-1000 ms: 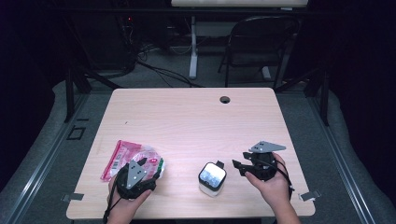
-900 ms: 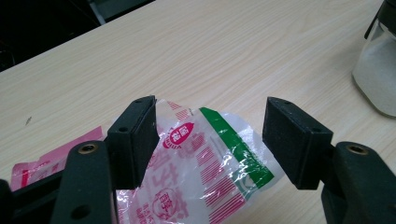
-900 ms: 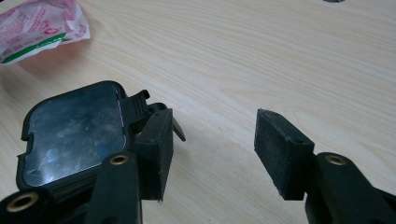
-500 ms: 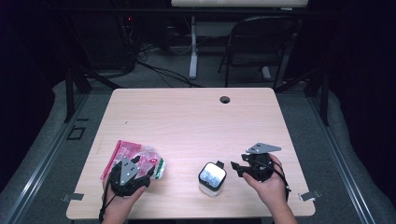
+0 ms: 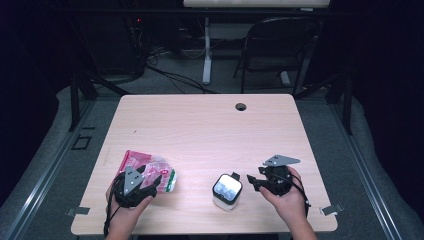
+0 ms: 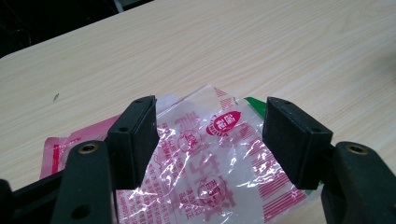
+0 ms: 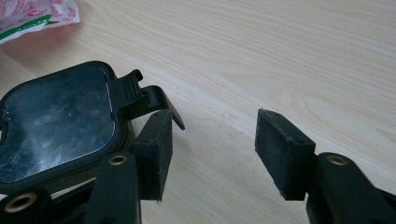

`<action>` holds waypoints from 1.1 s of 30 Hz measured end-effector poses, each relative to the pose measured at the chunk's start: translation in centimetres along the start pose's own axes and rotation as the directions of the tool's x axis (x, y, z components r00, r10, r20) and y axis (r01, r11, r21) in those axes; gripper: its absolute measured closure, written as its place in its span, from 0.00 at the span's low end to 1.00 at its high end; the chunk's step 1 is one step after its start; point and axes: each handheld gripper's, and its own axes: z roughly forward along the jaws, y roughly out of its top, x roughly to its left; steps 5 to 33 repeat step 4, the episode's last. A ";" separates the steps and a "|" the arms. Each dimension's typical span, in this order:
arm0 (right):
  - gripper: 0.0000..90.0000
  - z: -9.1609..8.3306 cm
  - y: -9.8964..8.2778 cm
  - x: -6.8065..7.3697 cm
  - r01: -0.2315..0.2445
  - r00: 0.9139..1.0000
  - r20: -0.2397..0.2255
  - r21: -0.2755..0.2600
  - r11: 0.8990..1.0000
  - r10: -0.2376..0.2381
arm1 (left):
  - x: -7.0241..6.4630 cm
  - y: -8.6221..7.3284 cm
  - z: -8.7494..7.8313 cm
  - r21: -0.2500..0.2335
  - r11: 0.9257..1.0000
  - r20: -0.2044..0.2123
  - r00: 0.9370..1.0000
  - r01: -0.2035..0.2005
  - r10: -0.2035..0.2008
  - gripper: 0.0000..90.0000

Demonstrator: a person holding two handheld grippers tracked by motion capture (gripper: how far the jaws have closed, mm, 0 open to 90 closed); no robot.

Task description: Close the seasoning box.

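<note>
High view takes in a pale wooden table (image 5: 210, 130) with a cable hole (image 5: 241, 106) at its far edge and a folding chair (image 5: 280, 45) on the floor beyond. At the near left lies a crinkled plastic packet (image 5: 162, 175), clear film printed in red with a green strip, overlapping a pink packet (image 5: 131, 159) beneath it. At the near middle stands a small white container (image 5: 226, 191) with a black-framed lid and a latch tab on its right side.

The left gripper (image 5: 150, 181) hovers at the packet's near edge; in the left gripper view its jaws stand wide apart, straddling the film (image 6: 210, 158) without pressing it. The right gripper (image 5: 252, 181) sits just right of the container, jaws apart, with the left pad (image 7: 156, 149) beside the lid's latch (image 7: 149, 100) and nothing between them.

The packet looks light, thin, floppy and slippery, so it will likely crumple and slide; pinching a flat sealed edge seems safest. The container appears rigid, best taken across its walls.
</note>
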 end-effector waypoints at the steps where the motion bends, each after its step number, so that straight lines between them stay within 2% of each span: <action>1: 0.51 0.0 -0.1 -0.1 -0.001 1.000 0.000 -0.004 1.000 0.001 | 0.1 0.1 0.0 0.000 1.000 -0.002 1.000 -0.004 0.004 0.40; 33: 0.50 -0.2 -0.3 -0.2 -0.009 1.000 0.007 -0.014 1.000 0.009 | 0.3 0.2 0.0 -0.004 1.000 -0.005 1.000 0.001 -0.001 0.40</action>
